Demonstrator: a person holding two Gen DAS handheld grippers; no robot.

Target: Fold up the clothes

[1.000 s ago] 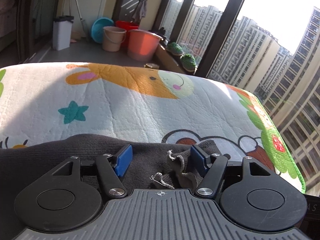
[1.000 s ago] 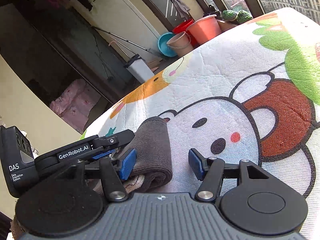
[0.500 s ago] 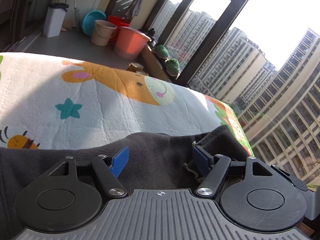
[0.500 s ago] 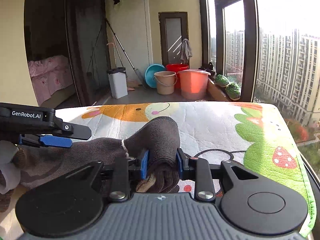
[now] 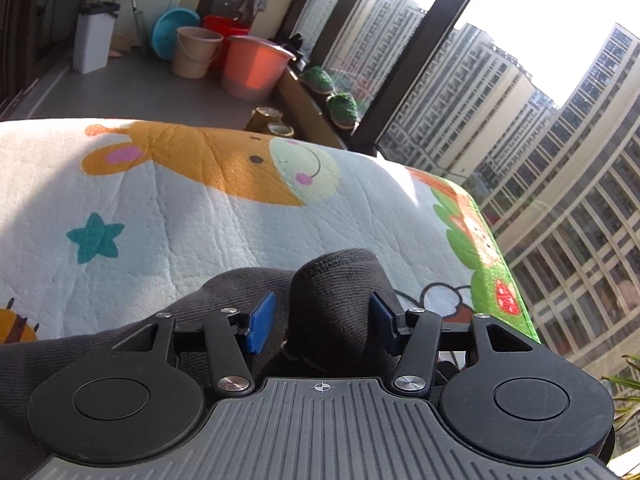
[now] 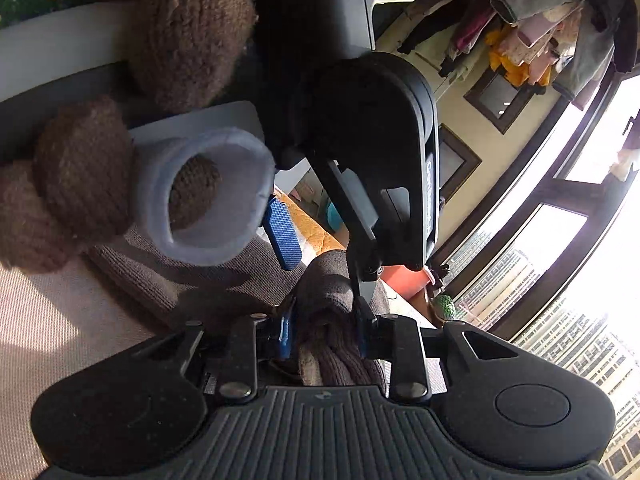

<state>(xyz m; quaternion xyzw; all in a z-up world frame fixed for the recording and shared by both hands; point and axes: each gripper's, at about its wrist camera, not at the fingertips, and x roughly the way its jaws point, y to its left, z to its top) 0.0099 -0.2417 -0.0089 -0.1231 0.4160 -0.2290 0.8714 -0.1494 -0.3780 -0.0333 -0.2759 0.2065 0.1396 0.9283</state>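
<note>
A dark grey knit garment (image 5: pixel 332 276) lies bunched on the cartoon-print mat (image 5: pixel 180 216). In the left wrist view a raised fold of it stands between the jaws of my left gripper (image 5: pixel 320 320). Those jaws are closing: the right pad (image 5: pixel 380 316) touches the cloth, while the left pad (image 5: pixel 262 322) is still a little apart from it. My right gripper (image 6: pixel 325 336) is shut on the same garment's fold (image 6: pixel 332 276), rolled on its side. It sits just behind the left gripper (image 6: pixel 324 264). A hand in a brown knit glove (image 6: pixel 80 168) holds the left gripper.
Beyond the mat's far edge, buckets (image 5: pixel 256 68), a blue basin (image 5: pixel 172 32) and a white bin (image 5: pixel 94 38) stand on the balcony floor. Tall windows (image 5: pixel 520 120) run along the right, past the mat's green border (image 5: pixel 492 280). Hung clothes (image 6: pixel 532 36) show in the right wrist view.
The right gripper shut on a fold of the garment, rolled far over and came up behind the left gripper. The left jaws narrowed around a fold that has risen between them.
</note>
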